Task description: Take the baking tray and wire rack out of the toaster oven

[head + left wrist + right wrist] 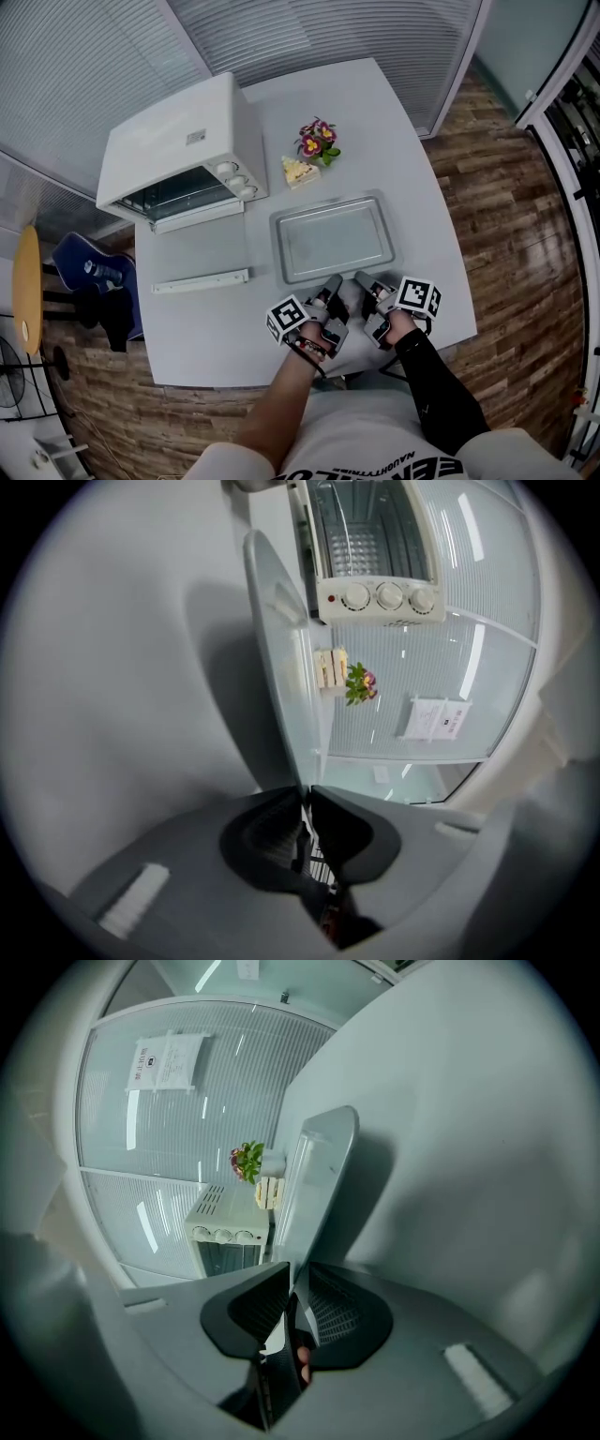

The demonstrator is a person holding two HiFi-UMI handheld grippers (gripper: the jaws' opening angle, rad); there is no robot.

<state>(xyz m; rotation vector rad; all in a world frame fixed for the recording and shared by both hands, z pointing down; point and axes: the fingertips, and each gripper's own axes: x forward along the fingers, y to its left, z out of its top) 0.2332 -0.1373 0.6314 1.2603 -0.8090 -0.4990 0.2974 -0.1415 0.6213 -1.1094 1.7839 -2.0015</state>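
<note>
White table (pixel 197 328) stands on wood-plank floor (pixel 506 187) beside ribbed walls (pixel 84 56).

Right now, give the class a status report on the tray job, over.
Left gripper, right gripper: jaws shut on baking tray, near rim. Tray out of toaster oven, over table. Flowers, cake slice beyond, clear.

The baking tray (pixel 333 236) is bare silver metal with a dull, brushed sheen, and the table (pixel 206 319) top looks smooth, pale and matt. The toaster oven (pixel 178 150) has a smooth white painted casing, while the floor (pixel 506 187) is wood plank with a gloss. The pads (pixel 267 832) of the left gripper (pixel 307 799) and the right gripper (pixel 292 1274) are black, matt and finely ribbed
</note>
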